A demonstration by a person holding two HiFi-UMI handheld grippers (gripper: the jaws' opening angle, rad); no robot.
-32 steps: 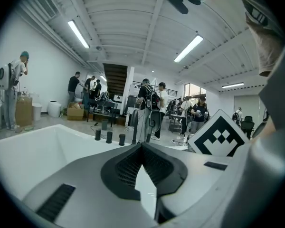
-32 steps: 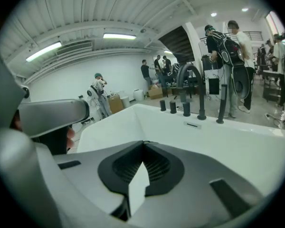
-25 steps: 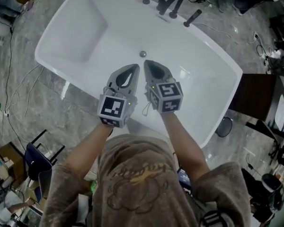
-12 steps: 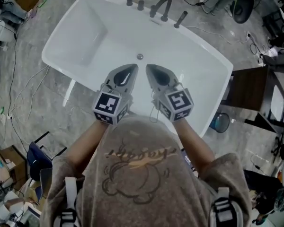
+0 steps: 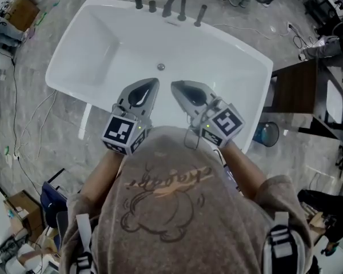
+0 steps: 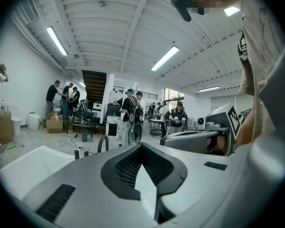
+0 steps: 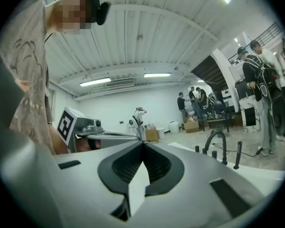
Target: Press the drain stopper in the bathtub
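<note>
The white bathtub (image 5: 91, 44) lies below me, and its small round metal drain stopper (image 5: 160, 67) sits in the middle of the floor. Neither gripper touches it. In the head view both hang side by side above the tub's near rim, close to my chest. My left gripper (image 5: 153, 82) is shut with nothing in it, its tip a little short of the stopper. My right gripper (image 5: 175, 85) is shut and empty too. The left gripper (image 6: 141, 144) and the right gripper (image 7: 143, 143) each show closed jaws in their own views, pointing level across the room, with the stopper hidden.
A dark arched faucet (image 5: 174, 4) with knobs and a handle stands on the tub's far rim; this faucet (image 7: 217, 140) also shows ahead of the right gripper. A dark cabinet (image 5: 294, 93) and a round bin (image 5: 267, 135) stand right of the tub. Cables cross the stone floor (image 5: 28, 119). Several people stand far off.
Both grippers have drawn back toward my chest, a little farther from the stopper, and stay shut. My head has moved, so the tub sits higher in view.
</note>
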